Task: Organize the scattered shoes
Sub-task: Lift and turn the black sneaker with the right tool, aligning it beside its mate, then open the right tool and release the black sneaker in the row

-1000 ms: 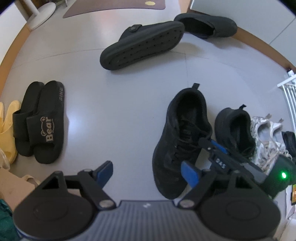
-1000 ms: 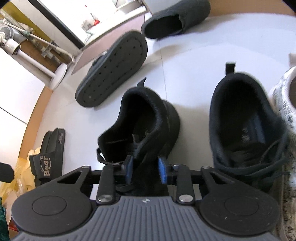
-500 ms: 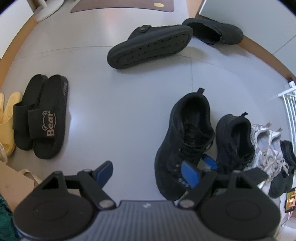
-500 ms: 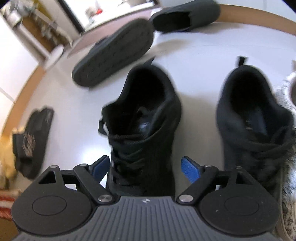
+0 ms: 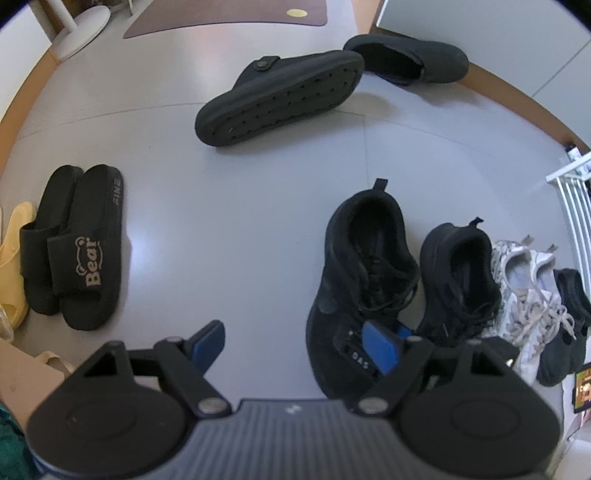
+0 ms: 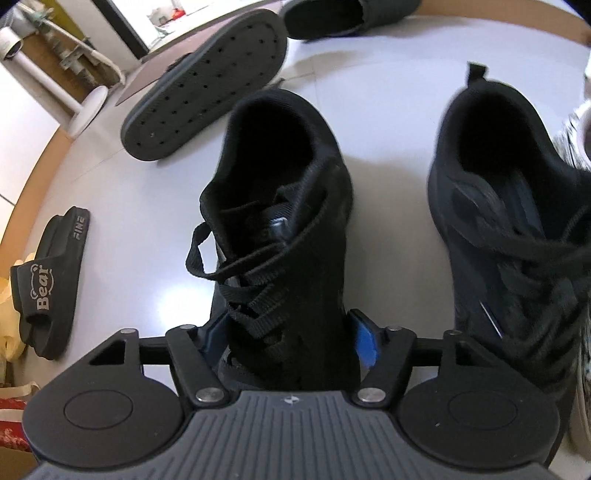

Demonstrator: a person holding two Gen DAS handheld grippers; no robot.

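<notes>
Laced sneaker (image 5: pixel 364 266) lies left of its mate (image 5: pixel 458 280), apart.

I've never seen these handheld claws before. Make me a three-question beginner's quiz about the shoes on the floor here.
1. True or false: the black clog nearest the brown mat lies tipped over with its sole showing.
2. Which shoe sits between the fingers of the right claw? A) a white sneaker B) a black lace-up sneaker C) a yellow slipper
3. Fill in: the word printed on the strap of the black slide sandals is ____.

Key:
1. True. Its dotted sole faces the camera.
2. B. The black lace-up sneaker is between the closing blue pads; its partner stands beside it.
3. Bear.
</notes>
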